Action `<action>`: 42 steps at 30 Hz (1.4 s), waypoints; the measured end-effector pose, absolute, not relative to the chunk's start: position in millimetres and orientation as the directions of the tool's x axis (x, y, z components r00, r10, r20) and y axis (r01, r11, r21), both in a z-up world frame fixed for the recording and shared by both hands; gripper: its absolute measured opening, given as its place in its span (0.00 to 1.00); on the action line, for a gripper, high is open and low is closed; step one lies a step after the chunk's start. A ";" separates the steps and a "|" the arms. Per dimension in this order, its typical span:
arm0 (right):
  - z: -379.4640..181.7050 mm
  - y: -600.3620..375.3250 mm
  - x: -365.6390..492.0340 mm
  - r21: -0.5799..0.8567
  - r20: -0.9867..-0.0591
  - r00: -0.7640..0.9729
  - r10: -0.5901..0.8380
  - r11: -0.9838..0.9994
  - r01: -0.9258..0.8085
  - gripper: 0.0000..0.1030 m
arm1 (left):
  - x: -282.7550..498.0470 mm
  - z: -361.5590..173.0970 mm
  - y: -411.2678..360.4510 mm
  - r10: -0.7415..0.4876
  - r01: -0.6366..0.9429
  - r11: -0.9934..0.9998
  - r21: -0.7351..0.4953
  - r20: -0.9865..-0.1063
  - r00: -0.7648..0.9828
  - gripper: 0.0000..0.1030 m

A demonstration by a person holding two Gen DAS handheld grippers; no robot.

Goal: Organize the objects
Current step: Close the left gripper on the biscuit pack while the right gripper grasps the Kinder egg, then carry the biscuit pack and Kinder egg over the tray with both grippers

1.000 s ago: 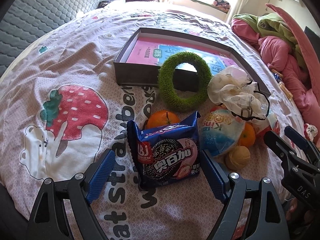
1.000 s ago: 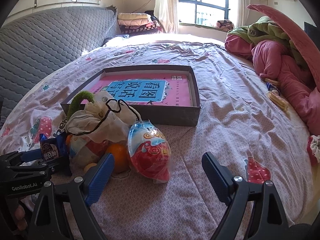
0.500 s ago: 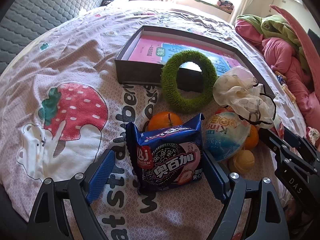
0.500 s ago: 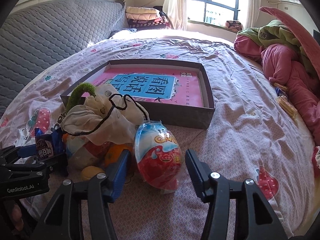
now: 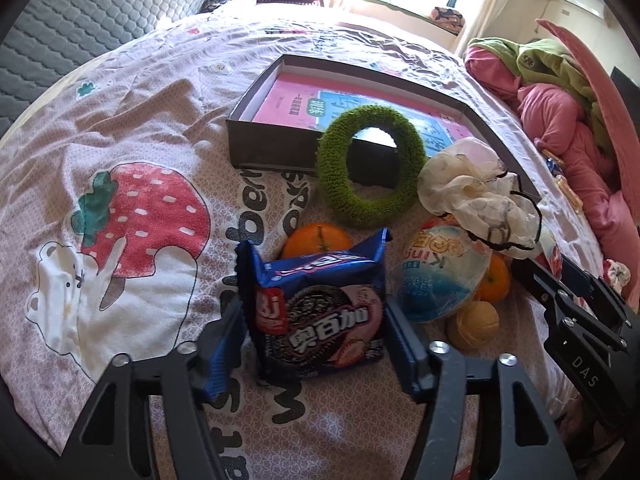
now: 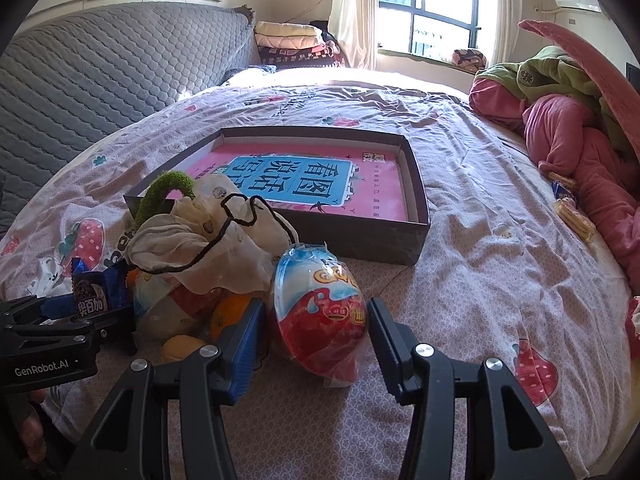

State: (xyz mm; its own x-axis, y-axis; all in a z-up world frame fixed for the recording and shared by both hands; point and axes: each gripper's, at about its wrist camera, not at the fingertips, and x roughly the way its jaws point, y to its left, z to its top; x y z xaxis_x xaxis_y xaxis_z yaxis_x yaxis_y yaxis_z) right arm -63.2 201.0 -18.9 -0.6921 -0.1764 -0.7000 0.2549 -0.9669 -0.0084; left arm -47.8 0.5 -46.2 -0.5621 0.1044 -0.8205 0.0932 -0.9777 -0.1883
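Both grippers have closed in: the left gripper (image 5: 314,344) has just been closing and now pinches the cookie pack (image 5: 318,312) on the bed (image 5: 140,128); the right gripper (image 6: 316,336) squeezes the egg (image 6: 320,308). A pouch (image 6: 208,240) half hides the oranges (image 6: 230,312) near the box (image 6: 360,236).

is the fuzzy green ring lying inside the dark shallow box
No, the fuzzy green ring leans against the outside of the dark shallow box's front wall, resting on the bedspread.
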 end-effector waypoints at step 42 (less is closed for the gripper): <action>22.4 211.6 -22.4 0.061 -0.544 -0.797 -0.263 -0.959 0.275 0.50 | -13.0 3.0 24.1 0.054 0.013 -0.996 -0.086 -0.729 -0.683 0.57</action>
